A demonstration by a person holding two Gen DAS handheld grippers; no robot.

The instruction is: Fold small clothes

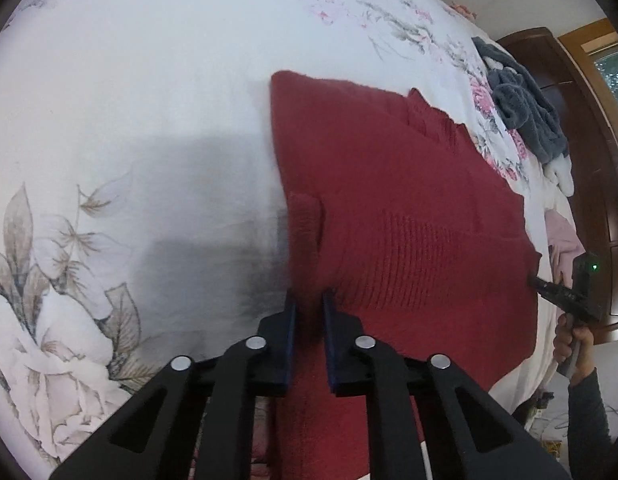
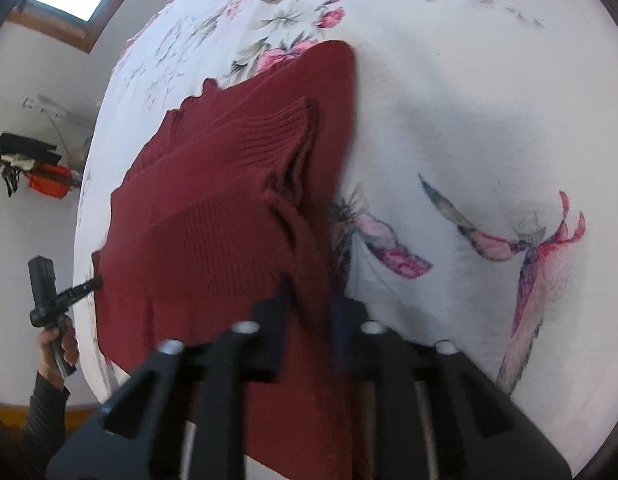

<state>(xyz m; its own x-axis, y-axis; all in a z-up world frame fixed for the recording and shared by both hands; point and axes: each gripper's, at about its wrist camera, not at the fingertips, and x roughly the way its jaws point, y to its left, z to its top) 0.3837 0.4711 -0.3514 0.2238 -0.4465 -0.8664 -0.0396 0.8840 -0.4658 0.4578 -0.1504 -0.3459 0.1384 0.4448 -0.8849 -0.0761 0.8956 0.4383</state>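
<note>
A dark red knitted sweater lies spread over the white flowered bedspread. My left gripper is shut on a bunched edge of it, red knit filling the gap between the blue pads. In the right wrist view the same sweater hangs lifted at its near edge, and my right gripper is shut on a fold of it. Each gripper shows in the other view at the sweater's far corner: the right gripper and the left gripper, each held by a hand.
A pile of grey-blue and white clothes and a pink garment lie near the bed's right edge, beside a dark wooden headboard. Off the bed's left side stand black and orange items by the wall.
</note>
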